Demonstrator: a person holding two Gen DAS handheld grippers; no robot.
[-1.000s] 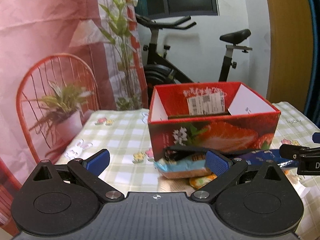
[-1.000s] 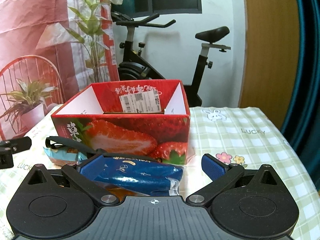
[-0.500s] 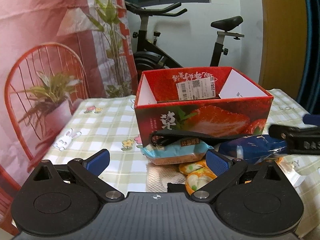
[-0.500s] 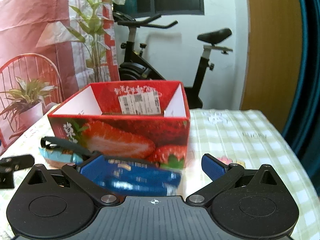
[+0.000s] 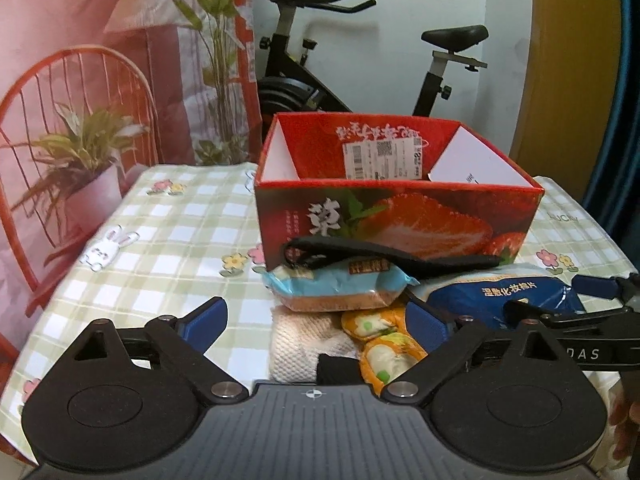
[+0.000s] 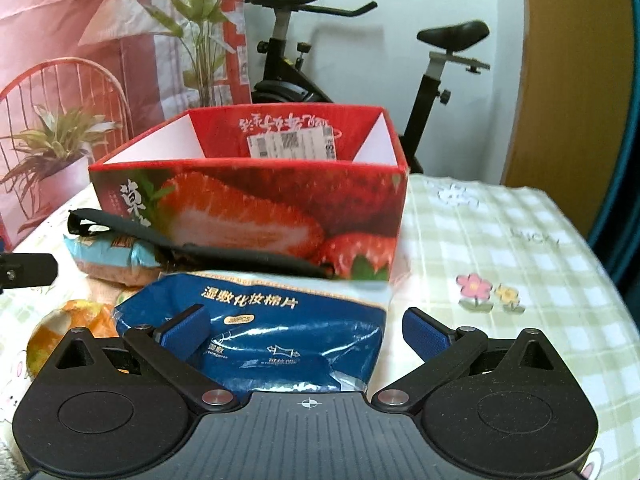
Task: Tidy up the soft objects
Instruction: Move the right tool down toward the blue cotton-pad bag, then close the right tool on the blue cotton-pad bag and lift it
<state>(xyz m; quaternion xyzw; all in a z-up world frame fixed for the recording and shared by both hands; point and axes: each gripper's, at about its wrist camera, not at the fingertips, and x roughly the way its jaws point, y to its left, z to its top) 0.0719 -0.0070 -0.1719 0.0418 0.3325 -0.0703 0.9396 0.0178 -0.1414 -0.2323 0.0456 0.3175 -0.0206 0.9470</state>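
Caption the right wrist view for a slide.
Right gripper open over blue cotton-pad pack, in front of the strawberry box.

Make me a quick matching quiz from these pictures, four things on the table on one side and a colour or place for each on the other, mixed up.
Things:
1. box
2. strap
3. cotton pad pack
4. bun packet

Descriptions:
A. light blue wrapper, under the strap's looped end
B. red, strawberry print, open top
C. dark blue, between the right gripper's open fingers
D. black, lying along the box front

Pairs: 1-B, 2-D, 3-C, 4-A
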